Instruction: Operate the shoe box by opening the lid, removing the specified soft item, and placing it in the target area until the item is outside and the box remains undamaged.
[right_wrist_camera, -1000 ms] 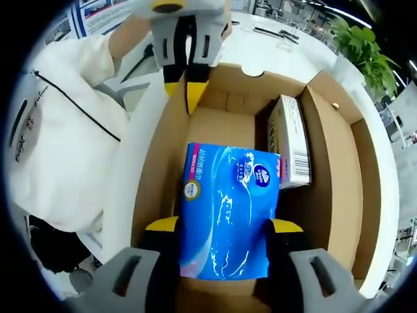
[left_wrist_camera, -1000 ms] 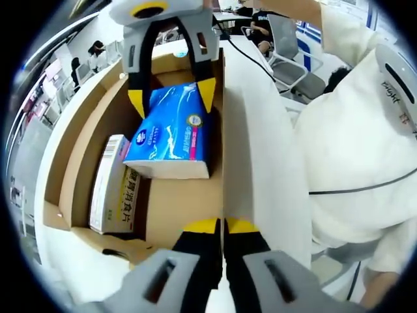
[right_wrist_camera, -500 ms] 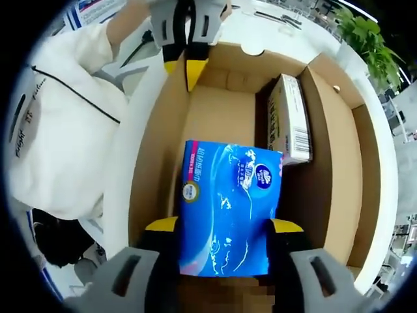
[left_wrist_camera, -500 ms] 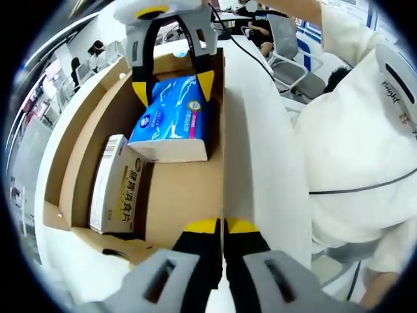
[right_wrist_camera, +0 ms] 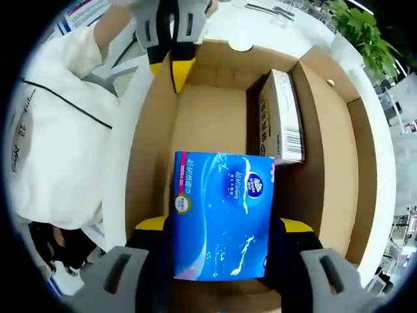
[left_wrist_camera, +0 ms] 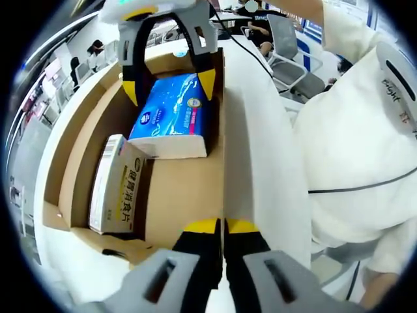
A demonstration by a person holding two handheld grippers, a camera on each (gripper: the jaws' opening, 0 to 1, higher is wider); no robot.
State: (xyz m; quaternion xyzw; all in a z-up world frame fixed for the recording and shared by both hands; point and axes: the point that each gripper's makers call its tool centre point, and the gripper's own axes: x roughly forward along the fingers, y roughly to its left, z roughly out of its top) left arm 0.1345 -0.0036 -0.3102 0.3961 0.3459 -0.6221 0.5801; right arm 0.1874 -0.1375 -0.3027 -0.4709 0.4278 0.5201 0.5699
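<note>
In the left gripper view, my left claw (left_wrist_camera: 223, 226) is pinched shut on the upright side wall of the cardboard box (left_wrist_camera: 176, 202), its yellow tips pressed together over the edge. Further in, my right claw (left_wrist_camera: 168, 81) reaches down with its jaws spread around the blue tissue pack (left_wrist_camera: 171, 117), which sits tilted inside the box beside a small carton (left_wrist_camera: 116, 186) lying along the other wall. In the right gripper view, my right claw (right_wrist_camera: 221, 228) grips the tissue pack (right_wrist_camera: 221, 222) between its two jaws, above the box floor (right_wrist_camera: 202, 120). The carton (right_wrist_camera: 281, 117) lies just beside it, and my left claw (right_wrist_camera: 171, 64) clamps the box wall at the far end. The box rests on a white desk (right_wrist_camera: 260, 26).
</note>
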